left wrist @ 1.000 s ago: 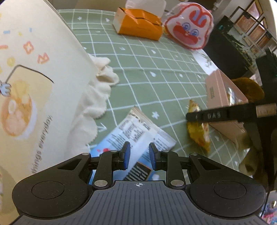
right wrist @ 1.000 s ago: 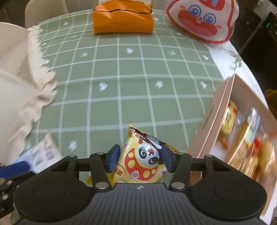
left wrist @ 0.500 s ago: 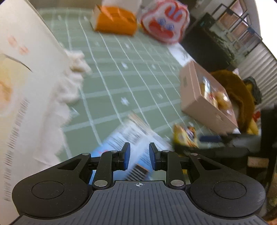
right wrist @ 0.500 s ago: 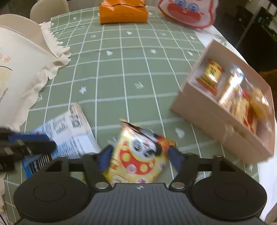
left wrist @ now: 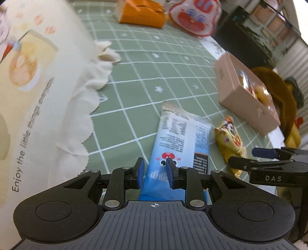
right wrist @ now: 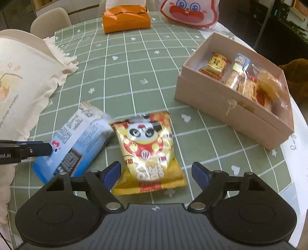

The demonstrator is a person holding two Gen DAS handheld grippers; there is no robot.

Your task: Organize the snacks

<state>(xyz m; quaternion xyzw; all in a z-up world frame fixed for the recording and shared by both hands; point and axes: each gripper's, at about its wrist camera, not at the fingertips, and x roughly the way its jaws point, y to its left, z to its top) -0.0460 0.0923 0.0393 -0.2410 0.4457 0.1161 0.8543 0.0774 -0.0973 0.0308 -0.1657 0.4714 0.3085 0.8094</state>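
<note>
**K:** Status on our two tongs?

**M:** Right gripper: jaws have just been opening and now stand wide. Yellow panda snack lies flat on the green checked tablecloth between the fingers; pads clear of it on both sides. We hold nothing there.

**K:** Left?

**M:** Left gripper: jaws narrow, blue snack pack sits between the pads. Near end of the pack is at the fingers, far end rests on the cloth. From the left wrist view we can't tell whether the pads actually press on it.

**K:** Where are the two packs relative to each other?

**M:** Side by side, nearly touching, blue one left of the yellow one in the right wrist view.

**K:** And the box?

**M:** Pink box is open, right of the panda snack and apart from it, several wrapped snacks inside. Cream printed bag at left. Orange pouch and red-and-white cartoon bag at the far edge.
</note>
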